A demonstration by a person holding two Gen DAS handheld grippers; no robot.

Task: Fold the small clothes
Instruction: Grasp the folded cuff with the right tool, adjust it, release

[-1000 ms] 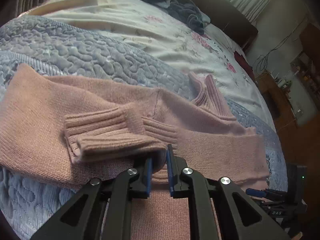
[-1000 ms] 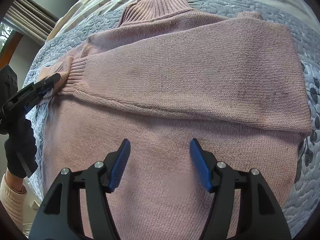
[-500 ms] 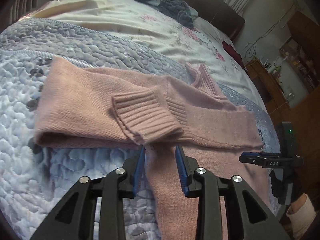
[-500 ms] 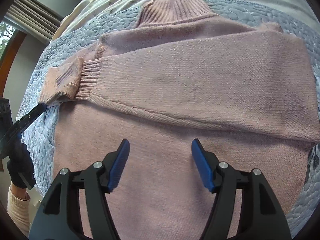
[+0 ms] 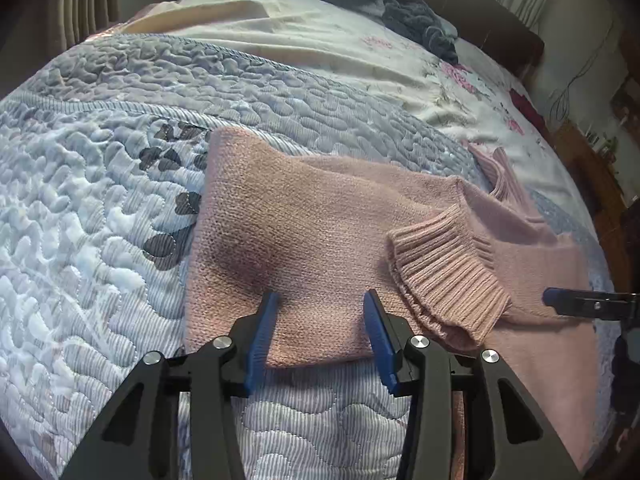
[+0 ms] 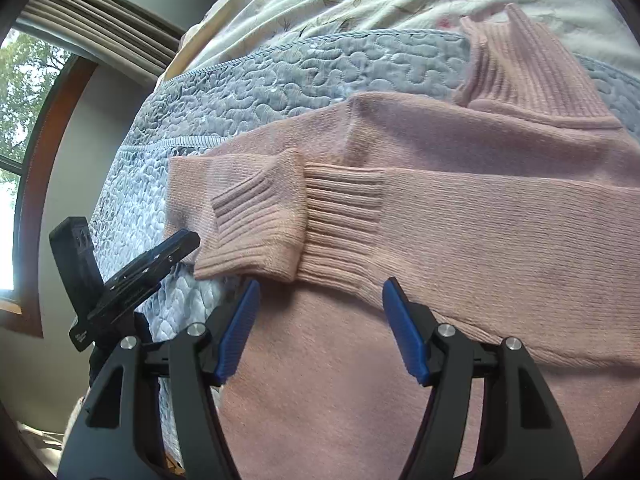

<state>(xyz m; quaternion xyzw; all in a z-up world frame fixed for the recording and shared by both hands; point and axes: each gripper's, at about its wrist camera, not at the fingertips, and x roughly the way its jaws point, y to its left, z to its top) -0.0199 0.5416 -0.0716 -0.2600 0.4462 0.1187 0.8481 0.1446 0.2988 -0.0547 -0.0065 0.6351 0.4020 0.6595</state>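
Left wrist view showed the left gripper [image 5: 318,334] spread wide and holding nothing, its blue pads straddling the near edge of the pink sweater [image 5: 320,240] where the folded sleeve panel met the quilt [image 5: 80,220]. The sweater lay flat on the quilt, its ribbed cuff [image 5: 444,276] folded over to the right of the jaws and its collar [image 5: 508,184] at the far right. The right gripper's tip [image 5: 560,300] showed at the right edge, over the sweater. For the next fold, a good grip would probably take the near edge of that panel through both layers, well clear of the loose cuff, so the knit lifts evenly rather than stretching. Open quilt lay to the left and near side, and a dark garment [image 5: 404,8] sat well apart on the far floral sheet [image 5: 320,56]. Right wrist view showed the right gripper [image 6: 320,328] likewise wide open and empty, hovering over the sweater body [image 6: 400,400] just near of the sleeve [image 6: 500,220] folded across it. The cuff [image 6: 260,224] lay doubled back at the left end, with the left gripper [image 6: 160,256] close beside it over the quilt [image 6: 280,92]. Bare quilt beyond the sweater's left edge left room to work.
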